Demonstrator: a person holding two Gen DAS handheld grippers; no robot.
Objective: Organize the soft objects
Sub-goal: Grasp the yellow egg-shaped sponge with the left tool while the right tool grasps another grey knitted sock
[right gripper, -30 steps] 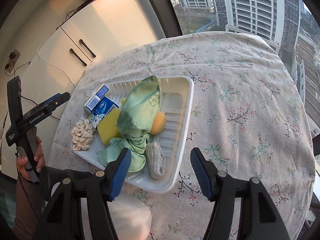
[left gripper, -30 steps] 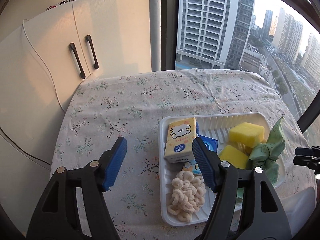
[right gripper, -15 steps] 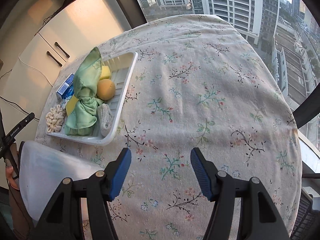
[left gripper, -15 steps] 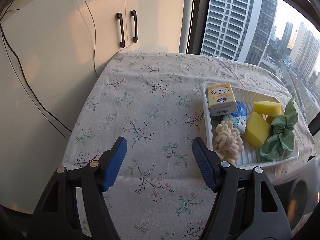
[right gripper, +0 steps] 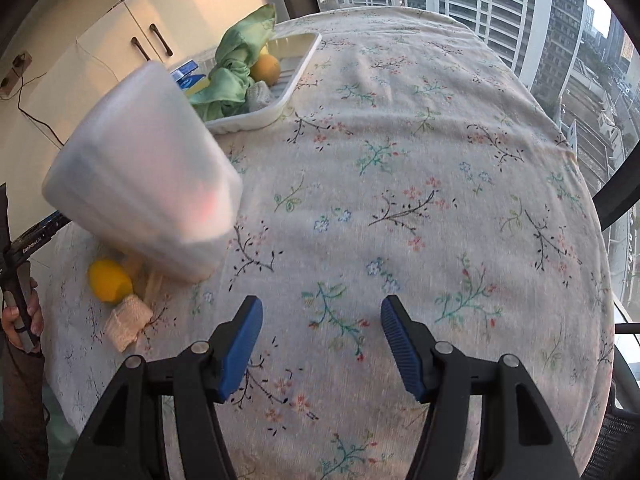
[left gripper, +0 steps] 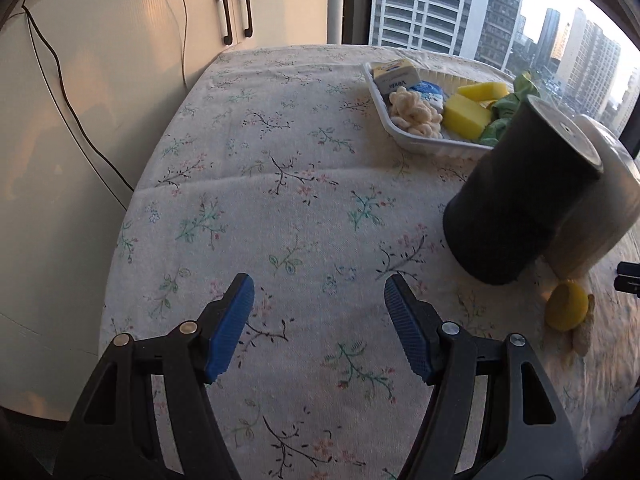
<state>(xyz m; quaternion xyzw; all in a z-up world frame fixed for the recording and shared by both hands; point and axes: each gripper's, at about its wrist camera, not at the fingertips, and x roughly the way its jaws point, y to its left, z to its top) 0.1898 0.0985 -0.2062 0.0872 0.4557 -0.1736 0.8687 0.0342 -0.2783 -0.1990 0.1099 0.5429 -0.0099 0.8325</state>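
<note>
A white tray (left gripper: 400,142) at the far side of the table holds yellow sponges (left gripper: 466,114), a cream knitted piece (left gripper: 414,114), tissue packs (left gripper: 396,76) and a green cloth (right gripper: 236,64). A yellow soft ball (left gripper: 566,310) and a beige knitted piece (right gripper: 126,322) lie on the floral cloth beside the upturned cups. My left gripper (left gripper: 320,326) is open and empty over bare cloth. My right gripper (right gripper: 322,344) is open and empty over bare cloth.
A black upturned cup (left gripper: 516,200) and a white upturned cup (right gripper: 148,172) stand side by side near the table's front. A white cabinet (left gripper: 160,20) stands left of the table. A window (left gripper: 460,4) lies behind. The table edge curves close on both sides.
Both grippers have pulled back from the tray toward the near table edge. The two cups, the yellow ball and the knitted piece have come into view. Both grippers stay open.
</note>
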